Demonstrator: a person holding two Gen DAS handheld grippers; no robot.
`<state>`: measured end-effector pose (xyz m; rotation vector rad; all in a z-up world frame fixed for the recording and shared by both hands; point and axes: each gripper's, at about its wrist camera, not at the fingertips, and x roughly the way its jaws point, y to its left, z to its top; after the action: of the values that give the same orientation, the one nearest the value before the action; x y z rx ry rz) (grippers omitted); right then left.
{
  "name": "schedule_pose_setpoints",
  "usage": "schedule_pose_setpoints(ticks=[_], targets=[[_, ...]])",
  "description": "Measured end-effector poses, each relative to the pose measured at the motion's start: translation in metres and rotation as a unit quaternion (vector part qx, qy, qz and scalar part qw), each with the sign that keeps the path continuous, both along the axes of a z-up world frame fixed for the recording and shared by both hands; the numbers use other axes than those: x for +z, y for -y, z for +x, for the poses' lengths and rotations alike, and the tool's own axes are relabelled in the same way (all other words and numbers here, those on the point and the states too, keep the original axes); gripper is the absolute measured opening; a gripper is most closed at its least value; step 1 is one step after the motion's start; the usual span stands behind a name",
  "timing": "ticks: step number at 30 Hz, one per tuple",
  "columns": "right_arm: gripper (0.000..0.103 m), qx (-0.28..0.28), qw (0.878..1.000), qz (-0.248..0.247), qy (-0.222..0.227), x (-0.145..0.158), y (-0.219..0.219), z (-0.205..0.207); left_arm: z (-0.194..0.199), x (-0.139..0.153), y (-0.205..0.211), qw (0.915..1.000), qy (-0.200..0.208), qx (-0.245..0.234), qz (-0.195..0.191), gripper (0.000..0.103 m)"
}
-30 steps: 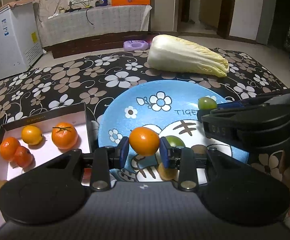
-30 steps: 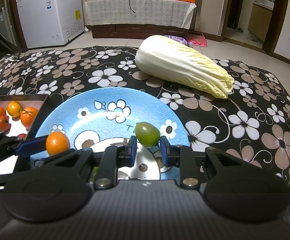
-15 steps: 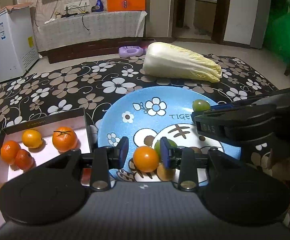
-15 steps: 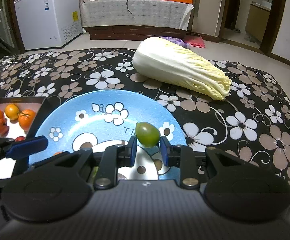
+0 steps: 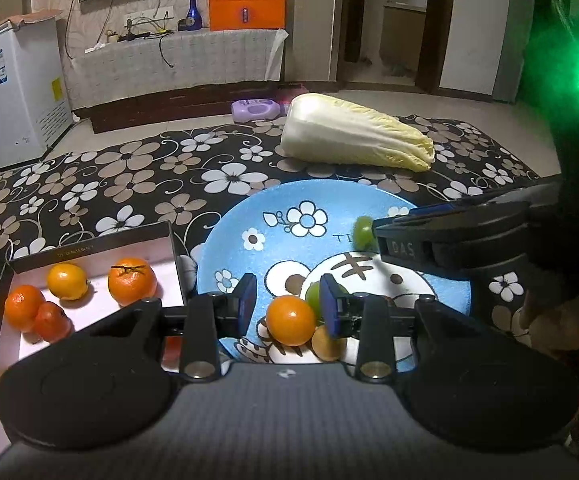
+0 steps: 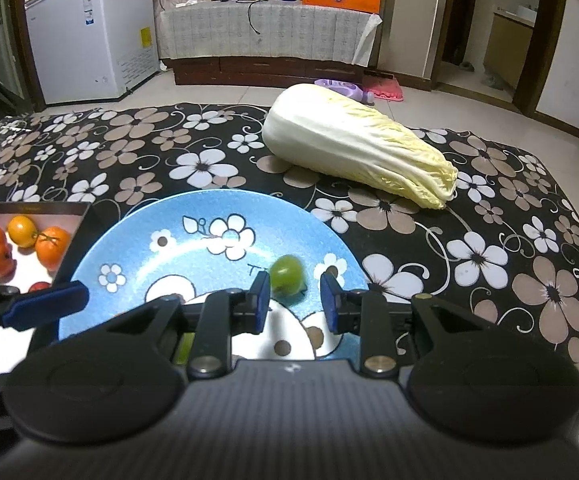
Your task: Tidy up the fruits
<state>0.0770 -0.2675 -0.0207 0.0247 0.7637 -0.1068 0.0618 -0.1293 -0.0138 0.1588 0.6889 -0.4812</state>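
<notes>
Fruits: your blue plate [image 5: 257,216], glossy, cartoon print, on floral worktop cloth [image 5: 129,184]; near rim hidden behind left claw body. Napa cabbage [image 6: 353,144], ribbed and tapered, lies beyond plate. Shallow box [image 5: 89,248] at left of plate, cut off by frame, holds four round oranges [image 5: 131,280]. Your left claw [image 5: 287,306] released; orange fruit [image 5: 289,320] on plate between pads, untouched. Right claw [image 6: 294,298] released too; small green fruit [image 6: 287,274], motion-blurred, sits over plate near left pad; contact unclear.
</notes>
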Motion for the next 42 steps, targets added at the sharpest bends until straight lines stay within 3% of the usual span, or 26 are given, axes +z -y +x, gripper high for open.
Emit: schedule_pose_setpoints(ticks=[14,26,42], targets=[[0.031,0.01,1.0,0.004,0.023,0.009,-0.001,-0.004,-0.007,0.011,-0.022,0.9998,0.011,0.006,-0.013,0.044],[0.031,0.058,0.997,0.004,0.048,0.013,-0.023,-0.005,-0.009,0.021,-0.06,0.9988,0.009,0.035,-0.032,0.044],[0.031,0.125,0.989,0.011,0.08,0.02,-0.057,-0.008,-0.014,0.02,-0.105,0.9968,-0.001,0.075,-0.028,0.044]])
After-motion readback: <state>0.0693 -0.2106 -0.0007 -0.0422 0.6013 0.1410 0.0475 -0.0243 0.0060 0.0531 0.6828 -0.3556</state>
